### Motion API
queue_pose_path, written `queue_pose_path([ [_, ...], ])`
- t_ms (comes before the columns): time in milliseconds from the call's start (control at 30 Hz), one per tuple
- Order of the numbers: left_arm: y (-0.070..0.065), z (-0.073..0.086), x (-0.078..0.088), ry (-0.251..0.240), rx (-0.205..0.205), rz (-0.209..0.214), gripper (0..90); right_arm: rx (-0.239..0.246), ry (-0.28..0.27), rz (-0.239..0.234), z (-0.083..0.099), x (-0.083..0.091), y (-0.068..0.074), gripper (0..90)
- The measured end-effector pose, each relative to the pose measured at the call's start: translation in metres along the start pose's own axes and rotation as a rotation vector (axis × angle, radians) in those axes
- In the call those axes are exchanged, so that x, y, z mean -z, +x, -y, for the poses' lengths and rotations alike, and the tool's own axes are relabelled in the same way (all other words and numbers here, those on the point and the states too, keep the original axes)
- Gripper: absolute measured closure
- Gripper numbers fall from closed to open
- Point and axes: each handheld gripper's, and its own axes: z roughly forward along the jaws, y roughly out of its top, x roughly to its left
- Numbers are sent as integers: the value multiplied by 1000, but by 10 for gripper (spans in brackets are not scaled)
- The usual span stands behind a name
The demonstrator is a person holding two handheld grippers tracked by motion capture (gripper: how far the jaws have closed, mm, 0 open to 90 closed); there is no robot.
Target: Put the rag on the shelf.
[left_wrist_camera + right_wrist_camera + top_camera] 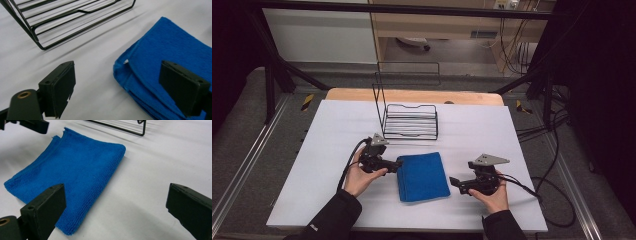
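A folded blue towel [423, 176] lies flat on the white table cover, just in front of a black wire rack [409, 120]. My left gripper [398, 164] is at the towel's left edge and stands open. In the left gripper view one jaw hovers over the towel [170, 45], the other over bare cover, and the towel's corner lies between them untouched. My right gripper [455, 182] is open beside the towel's near right corner. In the right gripper view the towel [72, 167] lies ahead of its left jaw, with nothing between the pads [47, 202].
The wire rack [62, 22] has a tall upright handle at its left side. The white cover [492, 135] spans the table, with a wooden edge [412, 95] at the back. Cables [557, 200] trail off the right side. Black frame poles stand at both back corners.
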Motion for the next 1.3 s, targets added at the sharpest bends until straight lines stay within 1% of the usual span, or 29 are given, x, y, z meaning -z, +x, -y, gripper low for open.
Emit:
queue_pose_path([
  [100, 3, 2, -9, 22, 31, 9, 183, 3, 12, -1, 1, -1, 0, 37],
  [200, 3, 5, -17, 27, 51, 13, 249, -1, 12, -3, 1, -2, 1, 40],
  [267, 1, 6, -21, 43, 45, 12, 283, 2, 14, -6, 1, -3, 1, 41],
  [400, -3, 7, -26, 46, 52, 28, 377, 7, 28, -10, 2, -5, 1, 43],
  [500, -3, 8, -28, 62, 59, 36, 456, 7, 32, -12, 2, -6, 1, 44],
  [533, -3, 8, -29, 70, 63, 41, 499, 4, 33, -15, 3, -7, 2, 47],
  [567, -3, 8, -29, 78, 64, 49, 499, 4, 33, -15, 3, -7, 2, 47],
  [667, -5, 9, -31, 90, 69, 54, 568, 3, 37, -18, 3, -7, 2, 48],
  [700, -6, 9, -31, 89, 75, 56, 594, -2, 34, -18, 3, -7, 2, 48],
  [767, -7, 10, -31, 89, 82, 58, 638, 4, 29, -16, 2, -6, 1, 51],
  [900, -8, 11, -31, 90, 92, 67, 710, -6, 21, -18, 0, -6, 0, 54],
  [933, -8, 11, -31, 92, 91, 65, 728, -13, 21, -20, 0, -6, 0, 55],
  [1000, -9, 11, -30, 90, 98, 64, 768, -12, 11, -20, -2, -8, -2, 56],
  [1167, -10, 13, -31, 78, 108, 57, 810, 2, 17, -12, -11, -13, -2, 51],
  [1267, -11, 14, -32, 67, 117, 57, 818, -13, 18, -26, -17, -19, -1, 47],
  [1300, -10, 14, -32, 67, 113, 57, 818, 2, 28, -21, -19, -21, 0, 46],
])
